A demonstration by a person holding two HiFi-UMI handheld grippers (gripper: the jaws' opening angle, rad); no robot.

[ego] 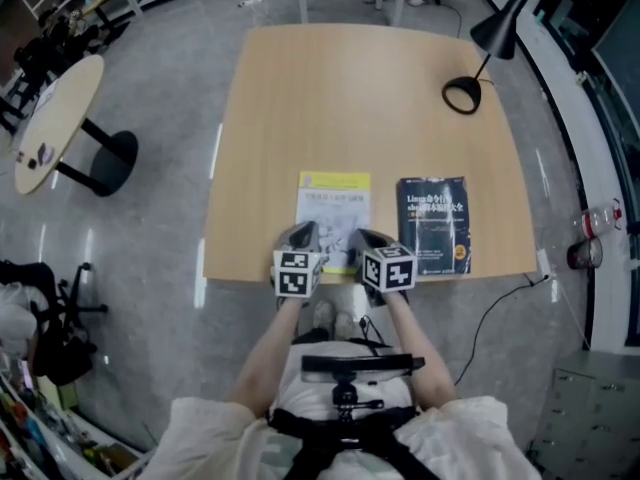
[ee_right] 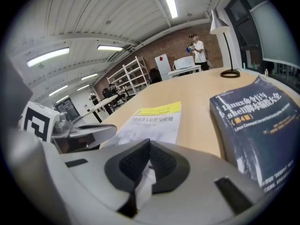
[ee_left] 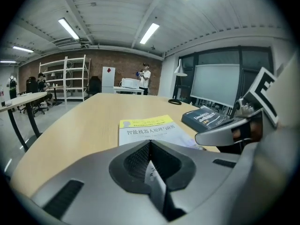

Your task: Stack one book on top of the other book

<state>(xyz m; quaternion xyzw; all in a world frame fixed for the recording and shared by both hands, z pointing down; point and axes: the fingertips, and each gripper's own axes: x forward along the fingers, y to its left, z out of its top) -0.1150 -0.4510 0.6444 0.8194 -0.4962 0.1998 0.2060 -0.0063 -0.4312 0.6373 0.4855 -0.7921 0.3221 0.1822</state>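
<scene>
A thin white book with a yellow top band (ego: 334, 204) (ee_left: 149, 128) (ee_right: 157, 121) lies flat near the table's front edge. To its right lies a thick dark blue book (ego: 434, 223) (ee_left: 206, 116) (ee_right: 255, 121), also flat. My left gripper (ego: 303, 238) (ee_left: 150, 146) is shut and empty above the white book's near left corner. Beside it, my right gripper (ego: 362, 240) (ee_right: 149, 149) is shut and empty over the white book's near right corner. Neither touches a book that I can see.
The books rest on a light wooden table (ego: 350, 98). A black desk lamp (ego: 485, 48) stands at the far right of it. A round side table (ego: 55, 118) stands off to the left on the floor. A cable (ego: 500, 303) hangs off the front right edge.
</scene>
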